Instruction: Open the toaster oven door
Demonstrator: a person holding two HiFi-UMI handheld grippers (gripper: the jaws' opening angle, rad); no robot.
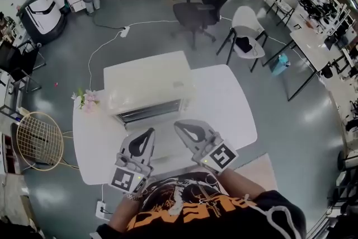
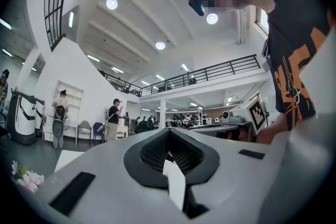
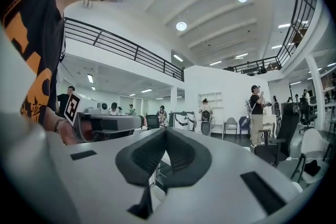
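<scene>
A cream toaster oven [image 1: 148, 82] stands at the back of the white table [image 1: 226, 106], its dark door front [image 1: 149, 112] facing me and closed. Both grippers hover over the table's near part, just short of the door, touching nothing. My left gripper [image 1: 150, 132] is shut and empty, its jaws pressed together [image 2: 169, 131]. My right gripper [image 1: 178, 125] is shut too, with nothing between its jaws [image 3: 165, 131]. Both gripper views look up at the hall and ceiling; neither shows the oven clearly.
A small bunch of pink flowers [image 1: 85, 99] lies at the table's left edge beside the oven. A round wire frame [image 1: 36, 140] stands on the floor at left. A black office chair [image 1: 201, 8] and a white chair [image 1: 246, 31] stand beyond the table.
</scene>
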